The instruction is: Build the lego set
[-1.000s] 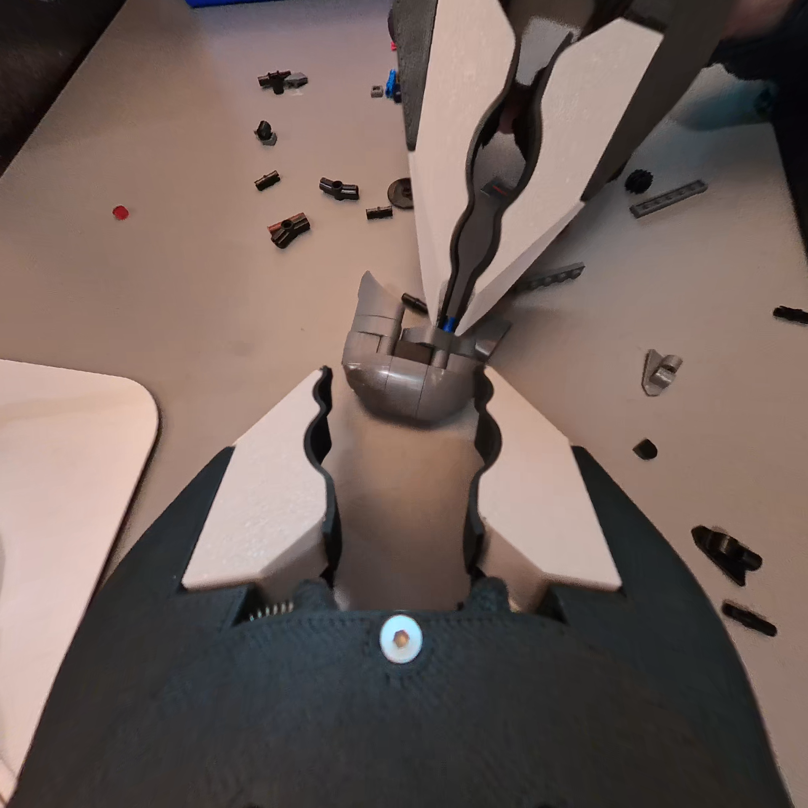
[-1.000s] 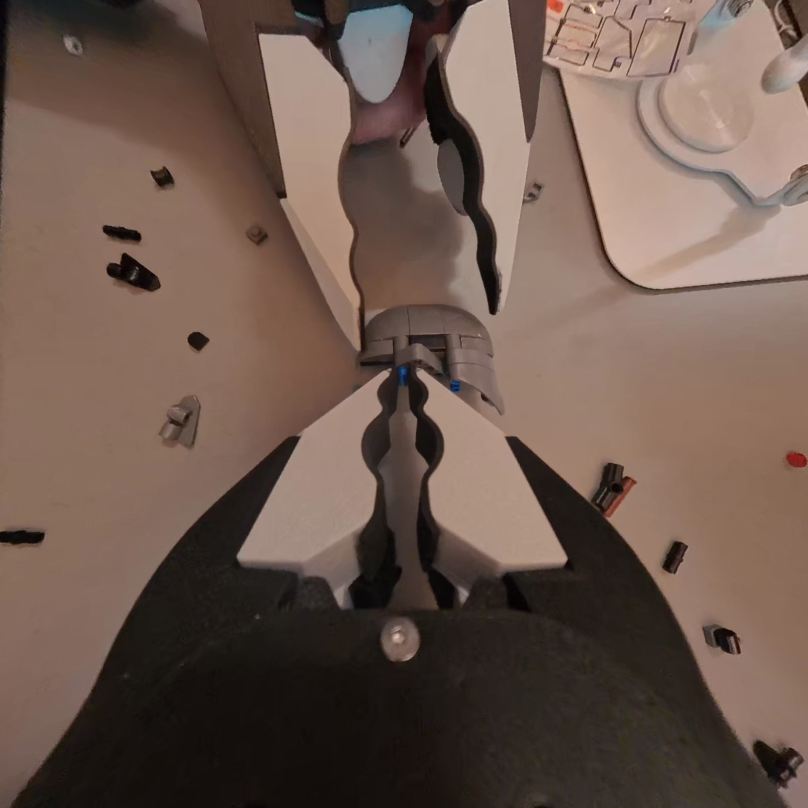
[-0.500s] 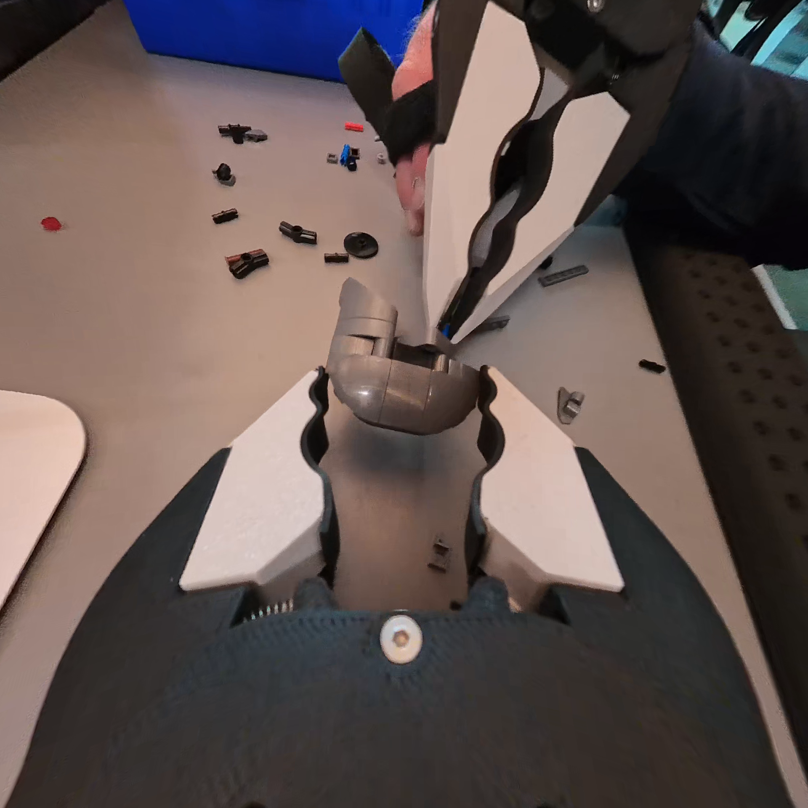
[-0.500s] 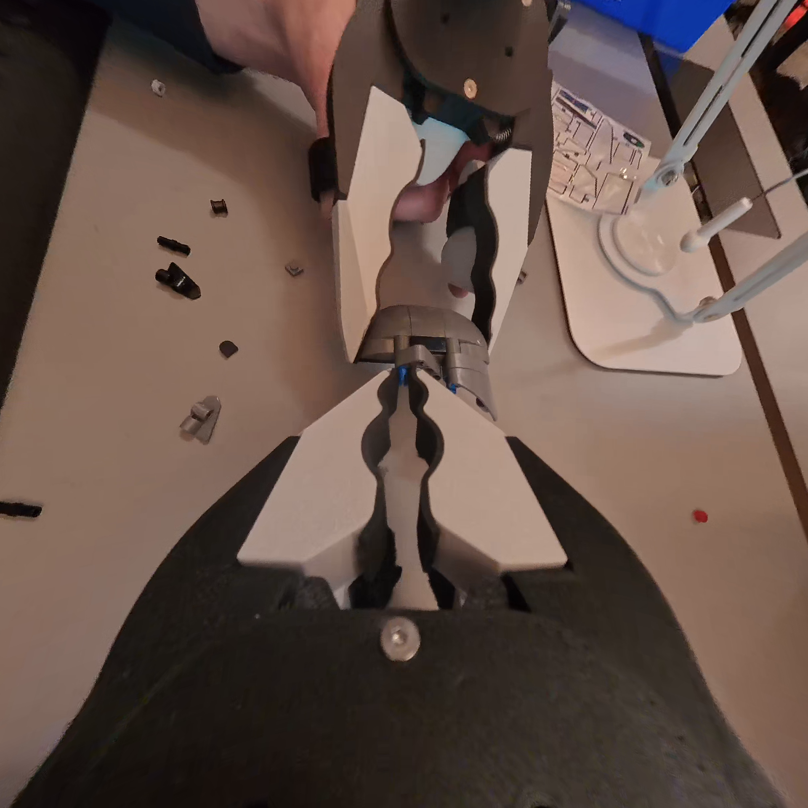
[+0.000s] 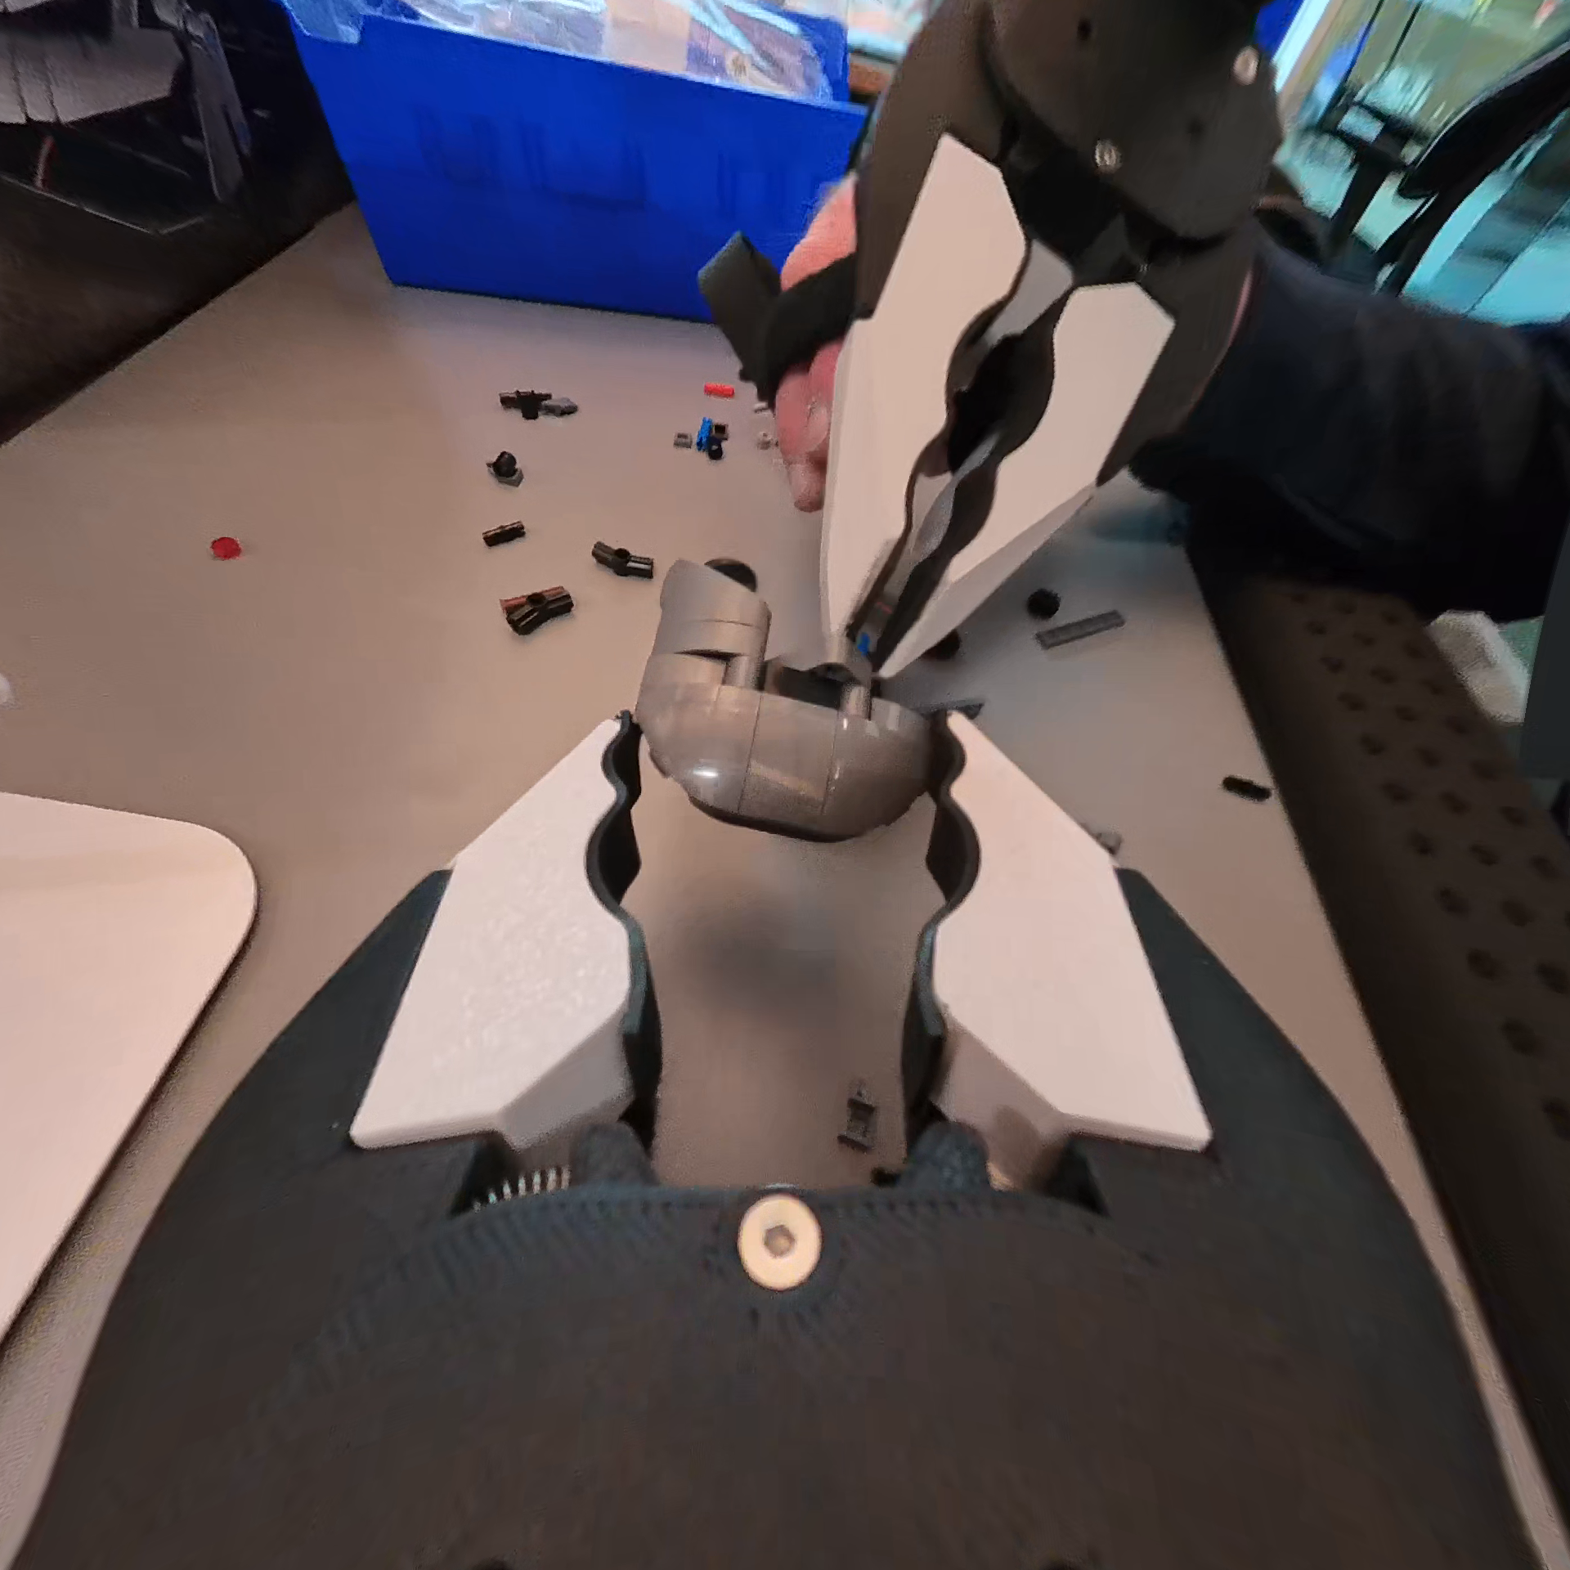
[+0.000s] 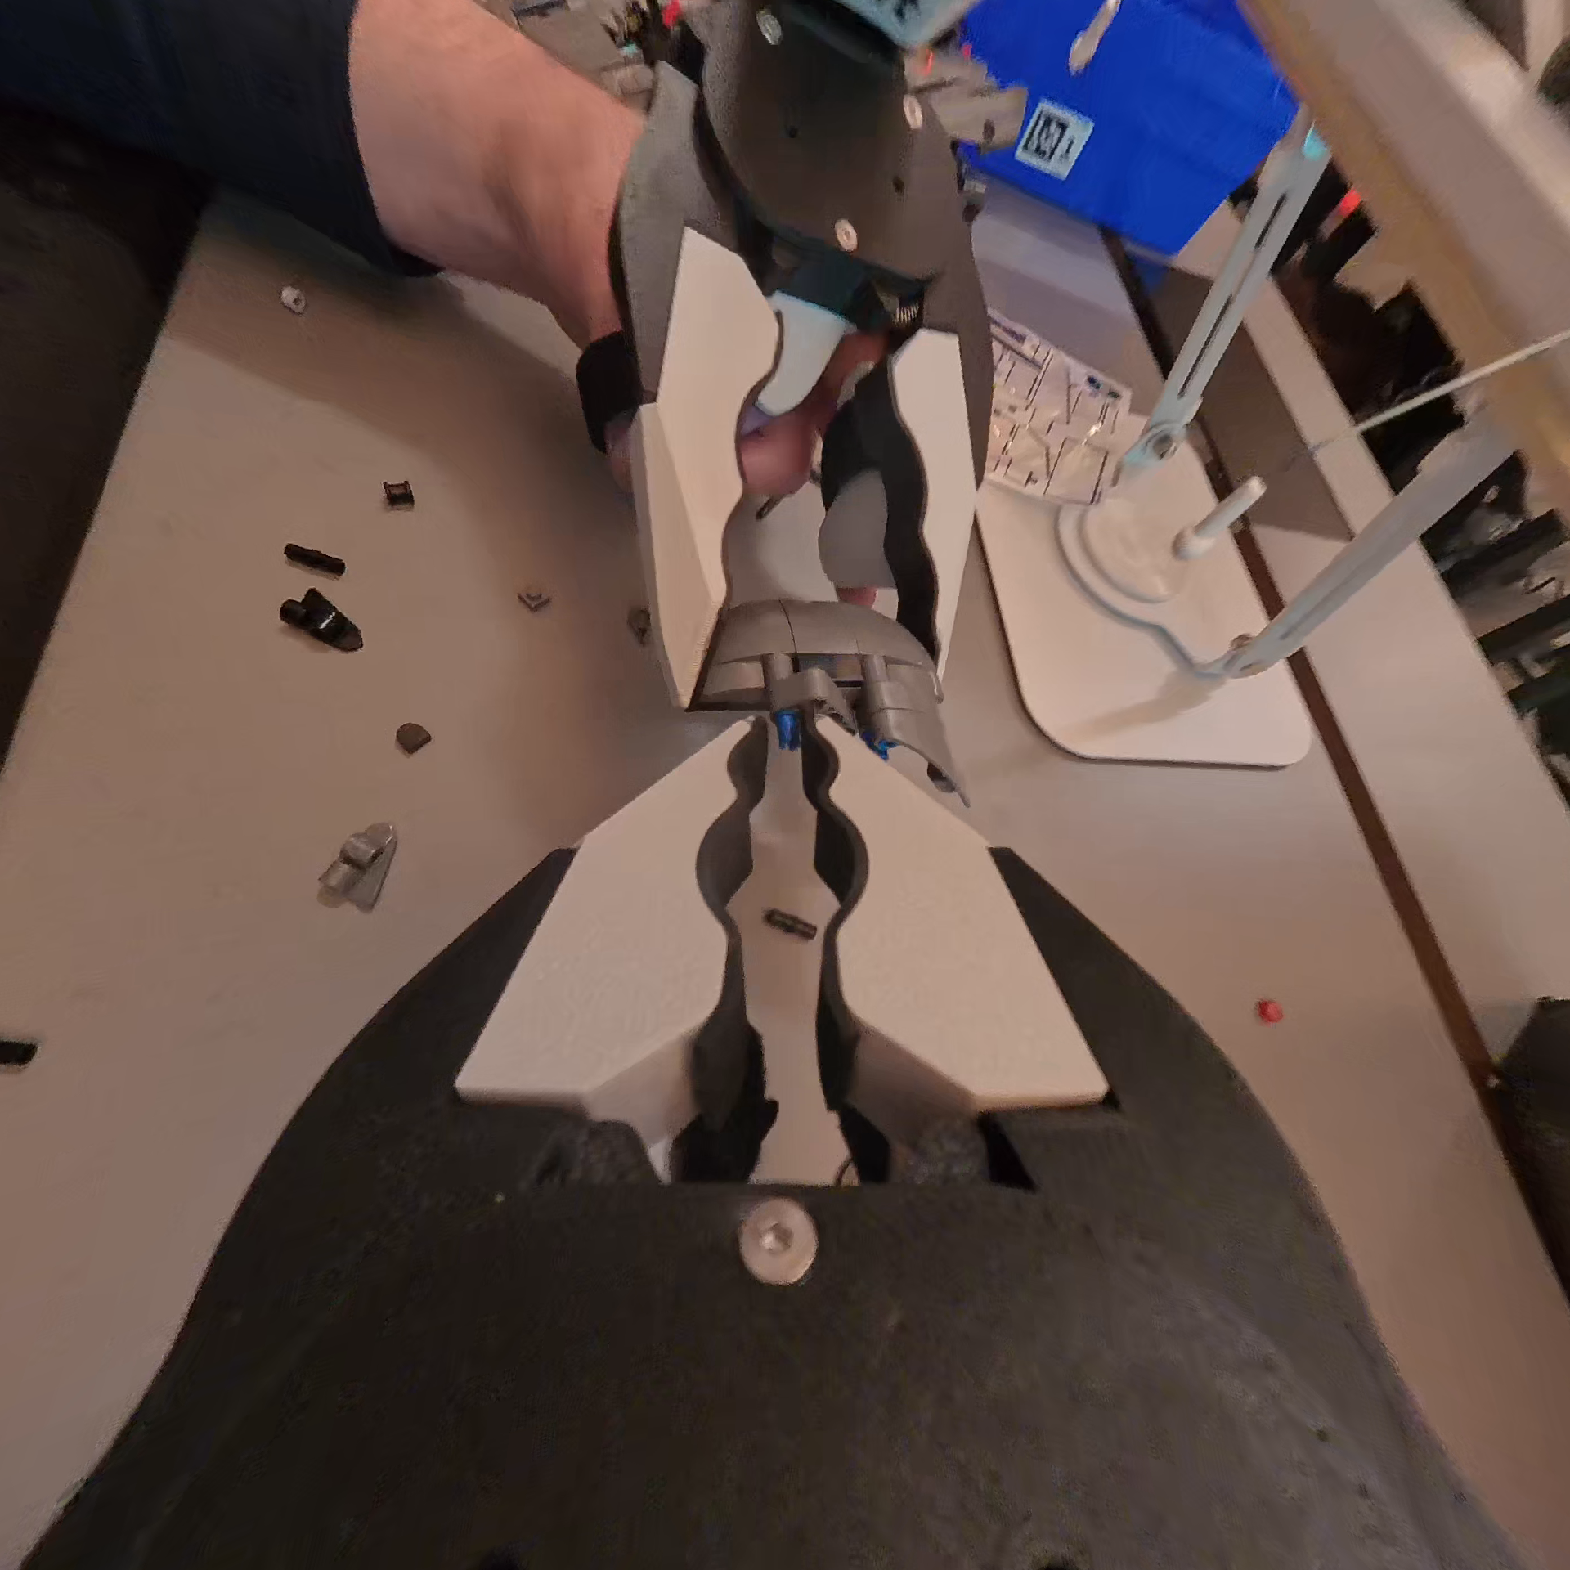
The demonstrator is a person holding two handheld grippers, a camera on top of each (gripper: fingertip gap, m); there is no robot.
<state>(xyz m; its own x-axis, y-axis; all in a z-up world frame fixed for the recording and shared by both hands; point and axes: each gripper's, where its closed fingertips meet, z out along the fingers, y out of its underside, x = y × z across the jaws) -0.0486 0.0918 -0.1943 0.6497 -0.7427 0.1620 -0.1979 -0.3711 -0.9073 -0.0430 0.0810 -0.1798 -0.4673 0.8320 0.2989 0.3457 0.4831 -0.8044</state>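
Observation:
A grey rounded lego assembly (image 5: 782, 752) is held between the tips of my left gripper (image 5: 786, 731), raised above the table. It also shows in the right wrist view (image 6: 816, 658), with a curved grey flap on one side. My right gripper (image 6: 786, 731) is shut on a small blue pin (image 6: 787, 728) and holds it against the open back of the assembly. In the left wrist view the right gripper (image 5: 871, 650) comes down from the upper right onto the assembly. Loose black and grey pieces (image 5: 535, 607) lie on the grey table.
A blue bin (image 5: 586, 170) stands at the table's far edge. A white board (image 5: 102, 951) lies to the left; a white lamp base (image 6: 1172, 671) and a printed sheet (image 6: 1053, 425) are on it. A grey wedge piece (image 6: 361, 862) and a red stud (image 5: 225, 548) lie loose. My left and right fingertips are right by each other. The red stud (image 5: 225, 548) is about 20 centimetres from my left fingertips.
Both grippers have lifted the assembly off the table and tilted up, so more of the room shows. The right gripper stays shut on the blue pin at the assembly.

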